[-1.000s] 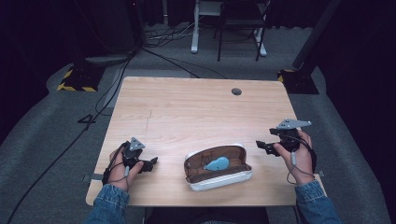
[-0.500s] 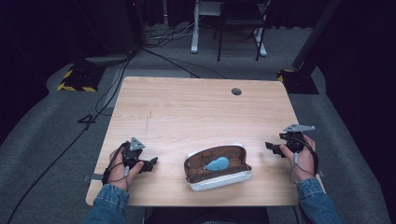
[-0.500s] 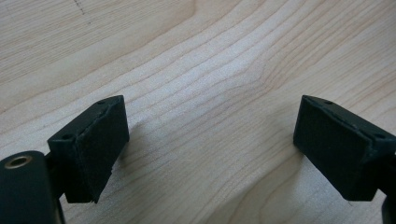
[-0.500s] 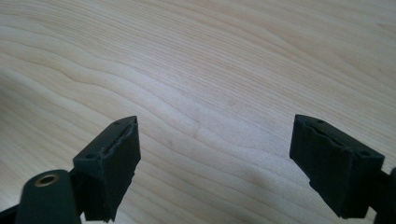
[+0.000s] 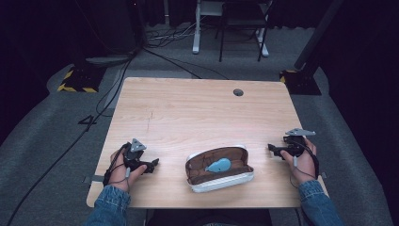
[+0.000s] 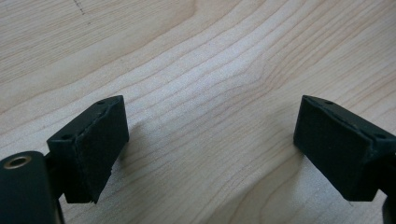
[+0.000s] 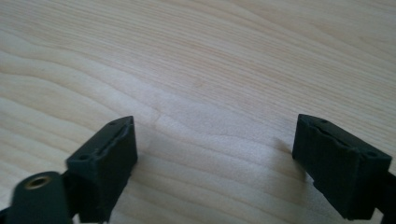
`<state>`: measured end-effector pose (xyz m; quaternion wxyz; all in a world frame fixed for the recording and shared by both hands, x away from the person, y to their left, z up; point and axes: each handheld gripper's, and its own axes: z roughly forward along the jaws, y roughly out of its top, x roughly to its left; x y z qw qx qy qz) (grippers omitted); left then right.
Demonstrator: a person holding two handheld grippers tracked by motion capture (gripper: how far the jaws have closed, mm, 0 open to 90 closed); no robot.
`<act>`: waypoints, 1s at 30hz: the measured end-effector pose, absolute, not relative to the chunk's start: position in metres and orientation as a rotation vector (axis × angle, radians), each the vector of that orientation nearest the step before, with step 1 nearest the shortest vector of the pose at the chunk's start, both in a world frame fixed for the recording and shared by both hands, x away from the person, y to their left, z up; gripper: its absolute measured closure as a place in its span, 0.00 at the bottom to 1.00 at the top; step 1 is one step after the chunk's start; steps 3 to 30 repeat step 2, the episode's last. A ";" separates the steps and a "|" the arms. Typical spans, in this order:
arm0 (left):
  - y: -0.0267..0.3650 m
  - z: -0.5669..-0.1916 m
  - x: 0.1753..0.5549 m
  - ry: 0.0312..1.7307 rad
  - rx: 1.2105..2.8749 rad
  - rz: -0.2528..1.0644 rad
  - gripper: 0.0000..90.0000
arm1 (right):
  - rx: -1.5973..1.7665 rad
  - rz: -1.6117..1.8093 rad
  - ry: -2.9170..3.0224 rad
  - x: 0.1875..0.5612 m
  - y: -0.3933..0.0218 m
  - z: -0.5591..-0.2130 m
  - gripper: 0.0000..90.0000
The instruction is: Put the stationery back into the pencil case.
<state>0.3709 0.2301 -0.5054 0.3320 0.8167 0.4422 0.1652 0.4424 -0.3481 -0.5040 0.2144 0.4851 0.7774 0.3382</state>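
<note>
Right gripper (image 5: 273, 149) now nearer table (image 5: 197, 113) edge.

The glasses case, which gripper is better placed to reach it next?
Likely the right gripper: its open jaws point toward the open glasses case and sit slightly nearer than the left gripper.
</note>
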 end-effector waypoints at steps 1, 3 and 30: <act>0.230 -0.505 0.371 1.155 2.134 0.432 0.11 | 1.351 0.934 2.153 0.443 -0.348 -0.504 0.14; 0.230 -0.505 0.371 1.155 2.134 0.432 0.11 | 1.351 0.934 2.153 0.443 -0.348 -0.504 0.14; 0.230 -0.505 0.371 1.155 2.134 0.432 0.11 | 1.351 0.934 2.153 0.443 -0.348 -0.504 0.14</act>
